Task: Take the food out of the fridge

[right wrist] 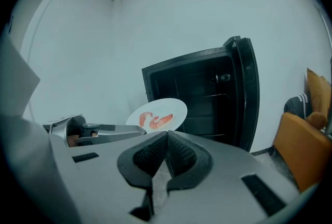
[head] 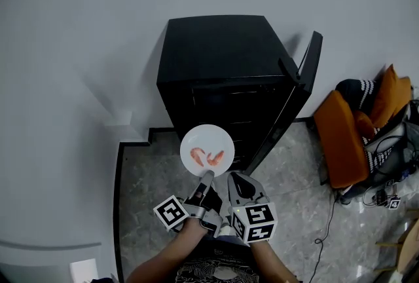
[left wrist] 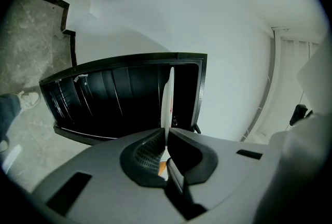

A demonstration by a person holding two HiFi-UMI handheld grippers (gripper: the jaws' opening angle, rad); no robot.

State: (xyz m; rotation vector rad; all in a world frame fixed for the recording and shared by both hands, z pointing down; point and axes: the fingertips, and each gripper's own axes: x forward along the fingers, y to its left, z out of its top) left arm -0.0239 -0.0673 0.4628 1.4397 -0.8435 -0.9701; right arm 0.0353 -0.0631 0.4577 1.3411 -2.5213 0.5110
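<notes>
A room with pale white walls (head: pixel 78 46) and a grey marbled floor (head: pixel 147 177), edged by a dark skirting strip (head: pixel 118 170), is seen from above. At the lower left of the head view, a forearm (head: pixel 163 261) is seen leading up to the left gripper (head: pixel 207 175), whose marker cube (head: pixel 171 212) is turned towards the camera. The jaws of this gripper are clamped on the near rim of a white plate (head: pixel 207 149), which is seen edge-on between the pads in the left gripper view. Two pink shrimps (head: pixel 207 158) are carried on the plate. The plate is held clear of the fridge, just in front of its open compartment and above the floor.

Behind the plate, a black fridge (head: pixel 222 52) is set against the wall, and dark shelves can be made out inside it. Its door (head: pixel 298 98) is swung open to the right.

Just beside the left gripper, the right gripper (head: pixel 236 178) is held with its own marker cube (head: pixel 257 223) facing up. Its jaws are pressed together, and nothing is gripped between them. It is pointed towards the fridge, close to the plate but apart from it.

At the far right, an orange chair (head: pixel 340 137) is stood on the floor, with striped cloth (head: pixel 359 88) piled on it. Cables (head: pixel 327 223) are trailed across the floor nearby.
</notes>
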